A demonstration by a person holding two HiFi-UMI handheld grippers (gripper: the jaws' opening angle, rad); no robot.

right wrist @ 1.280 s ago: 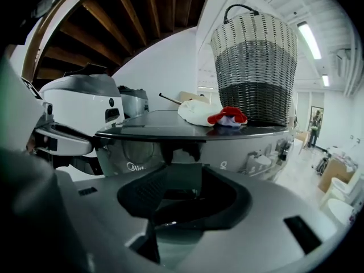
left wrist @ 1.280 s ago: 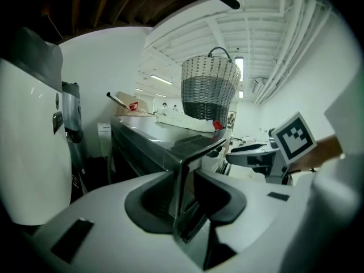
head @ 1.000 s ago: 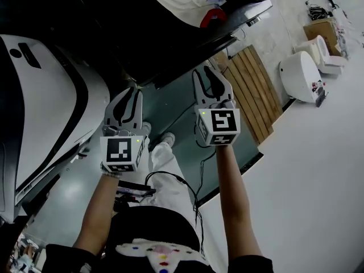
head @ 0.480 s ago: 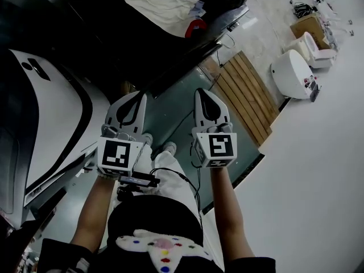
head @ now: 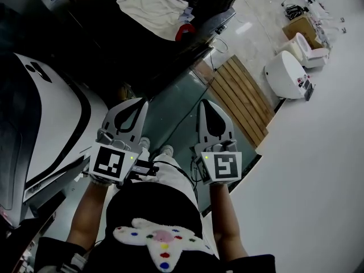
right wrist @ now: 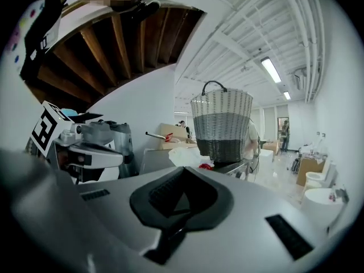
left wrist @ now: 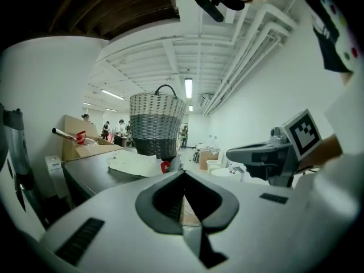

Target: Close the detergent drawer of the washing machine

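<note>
Left hand-held gripper (head: 136, 104) and right hand-held gripper (head: 208, 106) are both closed, empty. Can't spot the detergent drawer yet; I'd find it, then push its front squarely.

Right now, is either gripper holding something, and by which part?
Nothing is held. The left gripper and the right gripper are both shut and empty.

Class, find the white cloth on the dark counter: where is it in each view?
Head view: white cloth, top, left of centre.
Left gripper view: white cloth, left of centre, below the basket.
Right gripper view: white cloth, centre, left of the basket's base.
Shared landmark: red object beside the cloth.
</note>
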